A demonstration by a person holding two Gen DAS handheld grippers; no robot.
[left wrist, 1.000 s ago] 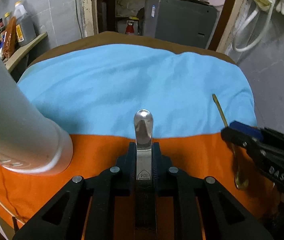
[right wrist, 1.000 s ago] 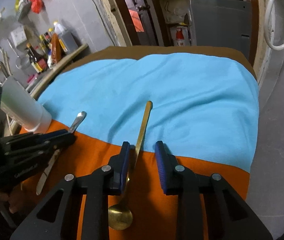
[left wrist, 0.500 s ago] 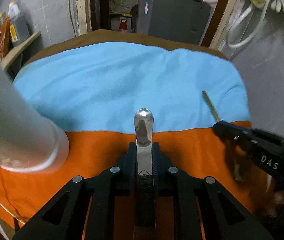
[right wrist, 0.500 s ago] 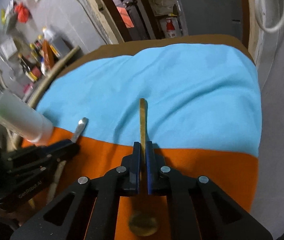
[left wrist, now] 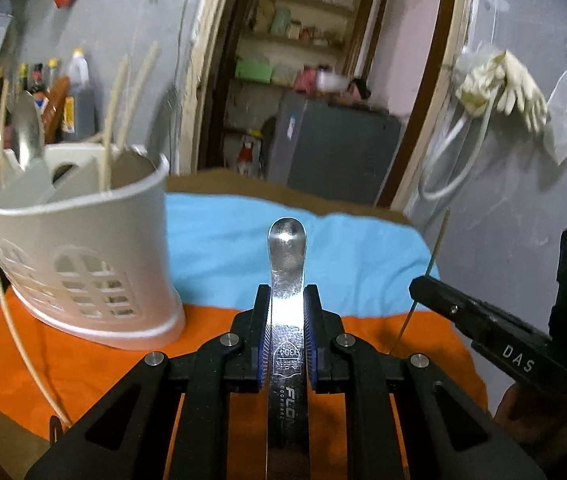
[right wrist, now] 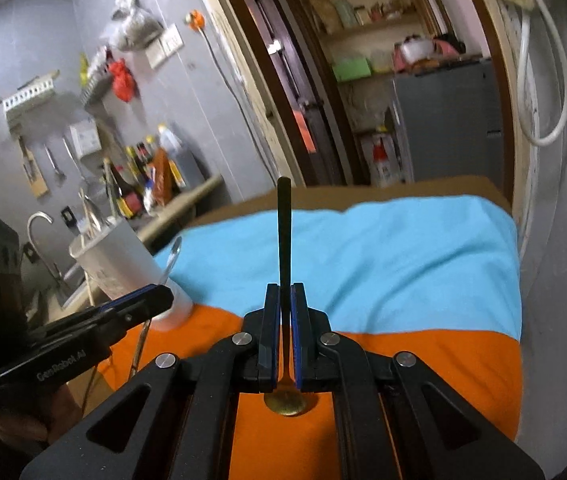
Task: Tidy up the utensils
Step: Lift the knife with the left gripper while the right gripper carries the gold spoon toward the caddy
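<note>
My left gripper (left wrist: 286,300) is shut on a steel utensil (left wrist: 286,256), handle end pointing forward, lifted above the cloth. A white slotted utensil holder (left wrist: 83,264) stands on the orange cloth at the left, with chopsticks and steel utensils in it; it also shows in the right wrist view (right wrist: 123,268). My right gripper (right wrist: 284,300) is shut on a gold spoon (right wrist: 284,240), handle forward, bowl (right wrist: 285,402) behind the fingers, raised off the table. The right gripper also shows at the right of the left wrist view (left wrist: 423,284), the left gripper at the left of the right wrist view (right wrist: 163,296).
The table has an orange cloth (right wrist: 423,364) at the near side and a blue cloth (right wrist: 403,264) behind. A grey cabinet (left wrist: 335,148) stands in the doorway beyond. A shelf of bottles (right wrist: 151,184) runs along the left wall. The grey wall (left wrist: 523,220) is close on the right.
Both grippers have lifted and tilted up with their utensils. The right gripper shut on the gold spoon and raised it off the cloth. The holder now shows upright at the left.
</note>
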